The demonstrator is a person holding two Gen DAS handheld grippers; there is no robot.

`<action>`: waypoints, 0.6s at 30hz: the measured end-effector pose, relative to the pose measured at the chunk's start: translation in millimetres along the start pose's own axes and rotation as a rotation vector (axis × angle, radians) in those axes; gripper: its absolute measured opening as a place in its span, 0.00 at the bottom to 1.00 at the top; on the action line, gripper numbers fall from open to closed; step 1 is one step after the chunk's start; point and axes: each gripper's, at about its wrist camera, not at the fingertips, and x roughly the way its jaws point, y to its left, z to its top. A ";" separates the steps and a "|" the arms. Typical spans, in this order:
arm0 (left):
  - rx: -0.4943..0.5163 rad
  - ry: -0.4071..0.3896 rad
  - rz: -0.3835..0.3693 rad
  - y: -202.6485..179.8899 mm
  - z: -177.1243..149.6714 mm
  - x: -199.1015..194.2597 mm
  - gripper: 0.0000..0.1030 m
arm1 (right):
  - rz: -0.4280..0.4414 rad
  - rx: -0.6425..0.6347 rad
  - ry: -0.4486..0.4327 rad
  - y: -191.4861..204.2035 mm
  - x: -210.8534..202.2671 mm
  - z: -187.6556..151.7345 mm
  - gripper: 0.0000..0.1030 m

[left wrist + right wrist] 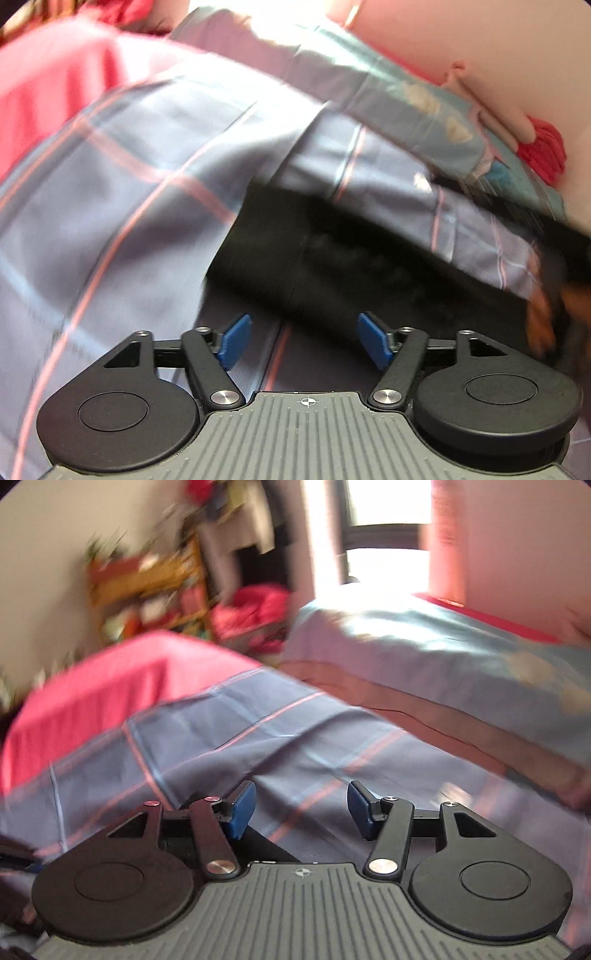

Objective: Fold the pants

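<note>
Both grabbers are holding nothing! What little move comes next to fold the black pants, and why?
Probably bring the left gripper forward and down to the near edge of the black pants lying on the purple checked bedsheet. Its jaws stand open and empty, with the pants just ahead. The right gripper is open too, but its view shows only sheet.

Readable text: none in either wrist view.
Ribbed grey gripper housing [306,435], left wrist view: one small white crosshair mark near its front edge, no letters or numbers.
Ribbed grey gripper housing [303,912], right wrist view: the same small crosshair mark, no lettering.
Shelf clutter: too blurred to read.
</note>
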 end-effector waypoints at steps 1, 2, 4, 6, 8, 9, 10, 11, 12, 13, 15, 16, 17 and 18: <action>0.017 0.000 -0.003 -7.2 6.9 6.0 1.00 | 0.022 0.083 0.016 -12.4 -10.9 -12.6 0.61; 0.032 0.008 -0.016 -16.2 15.3 14.7 1.00 | 0.047 0.159 0.031 -23.4 -19.4 -26.1 0.61; 0.052 0.024 -0.063 -34.5 28.8 36.3 1.00 | 0.080 0.279 0.058 -43.5 -31.8 -57.5 0.61; 0.053 0.054 -0.081 -47.7 33.1 64.4 1.00 | 0.084 0.384 0.078 -69.0 -38.5 -89.6 0.61; 0.055 0.114 -0.081 -57.4 33.0 100.6 1.00 | 0.041 0.484 0.073 -104.4 -51.3 -116.8 0.53; 0.062 0.135 -0.042 -59.8 29.0 113.6 1.00 | 0.020 0.547 0.042 -128.2 -62.5 -128.6 0.50; 0.079 0.120 -0.039 -62.7 25.4 117.3 1.00 | 0.007 0.607 0.004 -151.4 -75.0 -138.6 0.42; 0.091 0.111 -0.055 -65.1 22.5 116.0 1.00 | -0.003 0.668 -0.044 -176.8 -93.1 -149.1 0.31; 0.095 0.110 -0.055 -67.7 21.0 116.8 1.00 | -0.030 0.723 -0.088 -200.8 -112.3 -158.5 0.28; 0.107 0.108 -0.043 -69.8 19.1 117.5 1.00 | -0.054 0.772 -0.142 -226.2 -135.3 -169.1 0.23; 0.121 0.107 -0.026 -73.8 18.1 119.0 1.00 | -0.089 0.838 -0.226 -269.2 -175.2 -187.6 0.20; 0.122 0.111 -0.013 -76.0 18.6 119.9 1.00 | -0.148 0.866 -0.263 -290.8 -195.7 -196.9 0.19; 0.123 0.114 0.001 -78.6 19.7 121.7 1.00 | -0.184 0.887 -0.296 -310.2 -213.4 -203.8 0.10; 0.125 0.116 0.014 -81.4 20.1 121.8 1.00 | -0.218 0.916 -0.330 -330.1 -232.1 -210.1 0.09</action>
